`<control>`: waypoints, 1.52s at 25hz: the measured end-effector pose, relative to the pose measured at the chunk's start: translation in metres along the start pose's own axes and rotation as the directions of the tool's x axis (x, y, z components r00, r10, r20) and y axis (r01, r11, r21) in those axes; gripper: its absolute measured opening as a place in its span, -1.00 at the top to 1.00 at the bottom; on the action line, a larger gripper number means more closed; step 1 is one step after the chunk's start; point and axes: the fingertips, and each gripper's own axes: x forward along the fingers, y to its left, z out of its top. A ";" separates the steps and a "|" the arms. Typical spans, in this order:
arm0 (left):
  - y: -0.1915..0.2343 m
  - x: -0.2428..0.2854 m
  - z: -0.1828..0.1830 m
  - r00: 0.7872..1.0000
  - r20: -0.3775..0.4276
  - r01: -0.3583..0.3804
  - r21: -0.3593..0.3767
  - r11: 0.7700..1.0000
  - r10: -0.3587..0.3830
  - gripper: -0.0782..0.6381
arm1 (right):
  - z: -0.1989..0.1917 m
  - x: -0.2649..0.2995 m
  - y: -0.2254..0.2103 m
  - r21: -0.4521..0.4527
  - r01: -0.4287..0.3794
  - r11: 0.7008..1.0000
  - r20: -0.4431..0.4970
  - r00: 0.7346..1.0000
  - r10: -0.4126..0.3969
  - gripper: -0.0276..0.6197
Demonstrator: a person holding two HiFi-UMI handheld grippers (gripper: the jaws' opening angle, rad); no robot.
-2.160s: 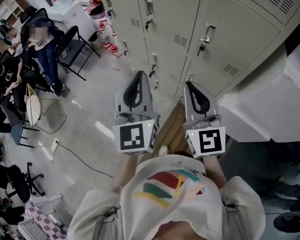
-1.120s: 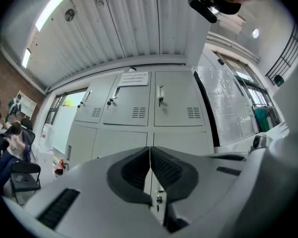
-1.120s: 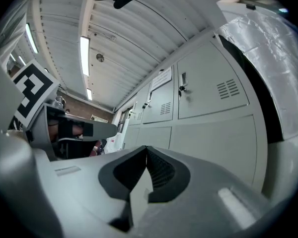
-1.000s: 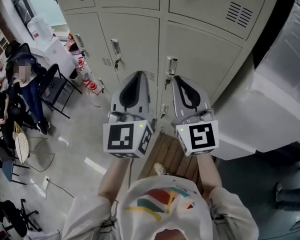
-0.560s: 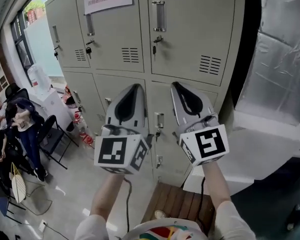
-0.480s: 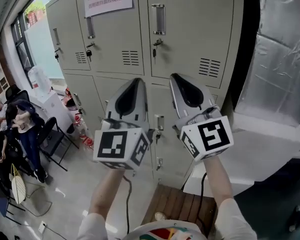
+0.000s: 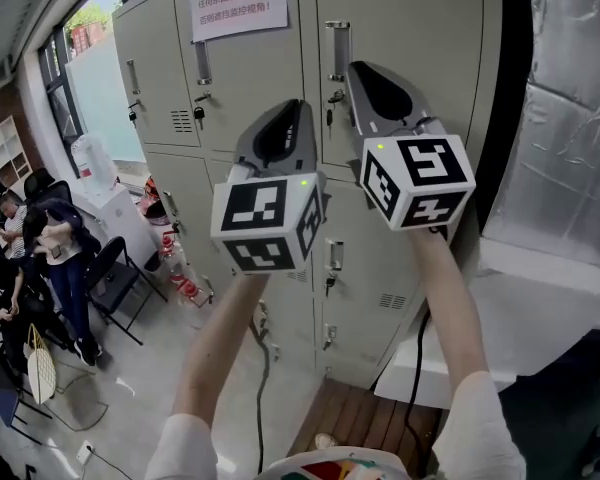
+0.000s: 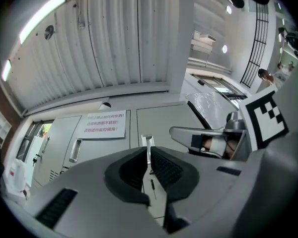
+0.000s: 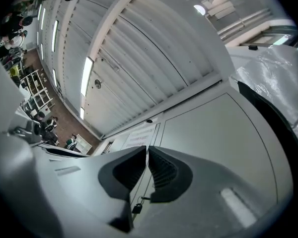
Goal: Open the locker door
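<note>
Up by the grey lockers, the head view shows both arms held high. The left gripper (image 7: 293,108) and the right gripper (image 7: 358,70) are side by side and point at the top row. The right gripper's tip looks just beside the long metal handle (image 7: 338,46) of the locker door (image 7: 420,58), but I cannot tell if it touches. That door is shut flat. I think both tools are held up there to line up with the handle. Only this view shows the arms, the people (image 7: 42,230) sitting far off to the left, and the wooden slats (image 7: 355,423) on the floor below. The left gripper view looks along its own tongs. They are pressed together with nothing between them. The handle pokes up just past their tips, so this tool seems aimed right at it. The right gripper shows off to one side. This view also shows the ribbed ceiling (image 8: 114,38) and a white paper sign (image 8: 105,125) on the next door. The right gripper view shows its tongs pressed together too, and empty. It looks along the plain face of the door. It alone shows a small dark thing (image 9: 137,208) hanging low by the door edge, a key or a lock, I cannot tell which. I think the tongs must spread before they can pinch the handle.
</note>
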 end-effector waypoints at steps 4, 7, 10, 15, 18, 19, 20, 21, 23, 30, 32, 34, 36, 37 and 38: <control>0.009 0.004 0.005 1.000 0.013 -0.014 0.007 1.000 0.014 0.73 | -0.004 0.026 -0.014 0.037 0.022 0.999 -0.020 1.000 -0.021 0.72; 0.012 0.004 0.001 1.000 0.012 -0.019 0.022 1.000 0.018 0.73 | -0.011 0.042 -0.016 0.065 0.017 0.998 -0.049 0.999 -0.014 0.57; 0.020 0.002 -0.006 0.999 0.012 -0.032 0.026 0.999 0.032 0.73 | -0.019 0.053 -0.012 0.065 0.008 0.998 -0.073 0.997 -0.004 0.48; 0.037 0.001 -0.024 0.998 -0.029 -0.060 0.022 0.998 0.061 0.73 | -0.049 0.072 -0.007 0.056 0.027 0.998 -0.154 0.988 -0.018 0.26; 0.046 0.003 -0.031 0.997 -0.036 -0.074 0.020 0.997 0.075 0.73 | -0.061 0.084 -0.010 0.039 0.060 0.997 -0.185 0.981 -0.051 0.26; 0.048 0.002 -0.035 0.996 -0.043 -0.080 0.018 0.997 0.081 0.73 | -0.065 0.087 -0.010 0.043 0.066 0.997 -0.195 0.979 -0.056 0.26; 0.051 0.001 -0.040 0.995 -0.051 -0.086 0.016 0.996 0.086 0.73 | -0.069 0.088 -0.009 0.049 0.071 0.996 -0.206 0.977 -0.060 0.26; 0.053 0.000 -0.043 0.994 -0.059 -0.091 0.015 0.996 0.091 0.73 | -0.073 0.090 -0.008 0.053 0.075 0.996 -0.214 0.975 -0.062 0.26; 0.058 -0.002 -0.048 0.993 -0.066 -0.096 0.013 0.995 0.096 0.73 | -0.077 0.093 -0.009 0.050 0.083 0.995 -0.225 0.972 -0.070 0.25; 0.076 -0.007 -0.042 0.994 -0.047 -0.105 -0.036 0.994 0.104 0.73 | -0.076 0.095 -0.010 0.034 0.094 0.995 -0.235 0.968 -0.084 0.23; 0.076 -0.006 -0.041 0.994 -0.044 -0.098 -0.051 0.994 0.096 0.73 | -0.076 0.095 -0.009 0.022 0.101 0.995 -0.235 0.967 -0.093 0.23; 0.074 -0.006 -0.042 0.996 -0.042 -0.087 -0.061 0.994 0.084 0.73 | -0.077 0.096 -0.009 0.013 0.102 0.995 -0.234 0.967 -0.096 0.23; 0.070 -0.005 -0.042 0.997 -0.038 -0.075 -0.059 0.995 0.073 0.73 | -0.076 0.095 -0.007 0.012 0.092 0.996 -0.232 0.969 -0.087 0.21; 0.068 -0.005 -0.043 0.997 -0.037 -0.068 -0.059 0.996 0.066 0.73 | -0.076 0.094 -0.006 0.013 0.085 0.996 -0.231 0.970 -0.080 0.20; 0.067 -0.004 -0.044 0.998 -0.040 -0.060 -0.062 0.996 0.058 0.73 | -0.074 0.093 -0.005 0.014 0.078 0.997 -0.231 0.970 -0.072 0.20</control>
